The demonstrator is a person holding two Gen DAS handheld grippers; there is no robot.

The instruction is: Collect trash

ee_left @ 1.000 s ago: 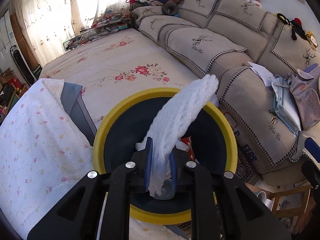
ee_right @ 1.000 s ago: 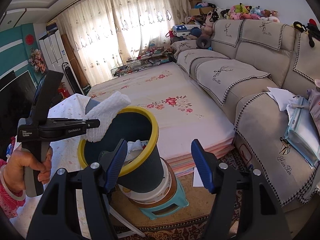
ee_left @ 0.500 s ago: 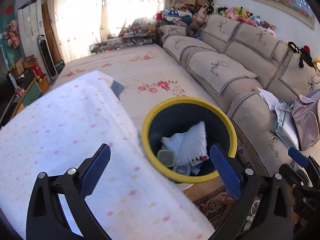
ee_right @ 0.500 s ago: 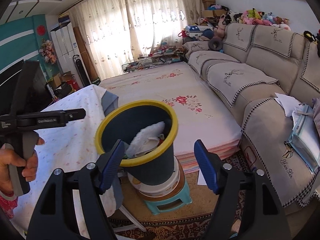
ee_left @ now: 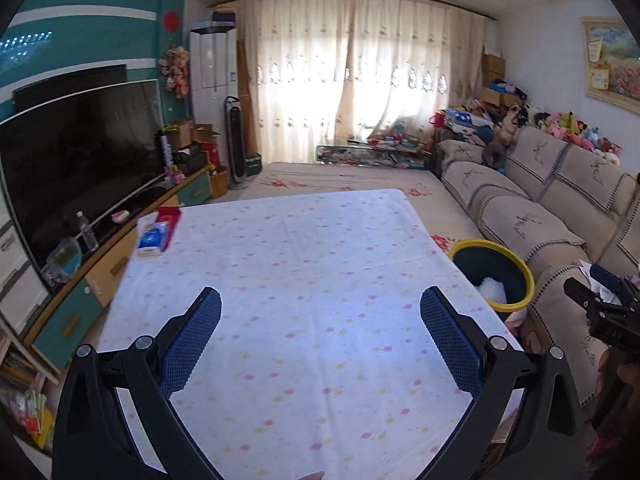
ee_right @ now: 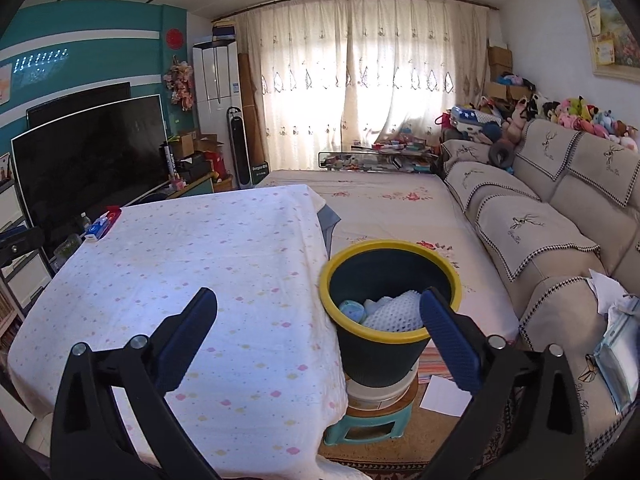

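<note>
Two grippers hovering over a table (ee_left: 320, 264) draped in a white dotted cloth, both spread wide and gripping nothing.

Far left: television (ee_left: 76, 160) standing on a low cabinet, small water bottle (ee_left: 87, 232) in front of it. Blue-and-red packet (ee_left: 157, 236) lying at the table's far left corner.

Centre: left gripper (ee_left: 320, 340) hanging above bare cloth, blue pads well apart, nothing between them. Right gripper (ee_right: 318, 340) likewise gaping, its left finger over the cloth, its right finger overlapping the bin's rim in view.

Right: yellow-rimmed dark trash bin (ee_right: 390, 344) standing just beside the table's right edge, perched on a white tub atop a teal stool (ee_right: 368, 424). White foam netting (ee_right: 394, 314) lying inside the bin, beside a small round blue-lidded cup (ee_right: 352, 310).

Far right: beige sofa (ee_right: 560, 220) running along the wall, plush toys lining its back.
</note>
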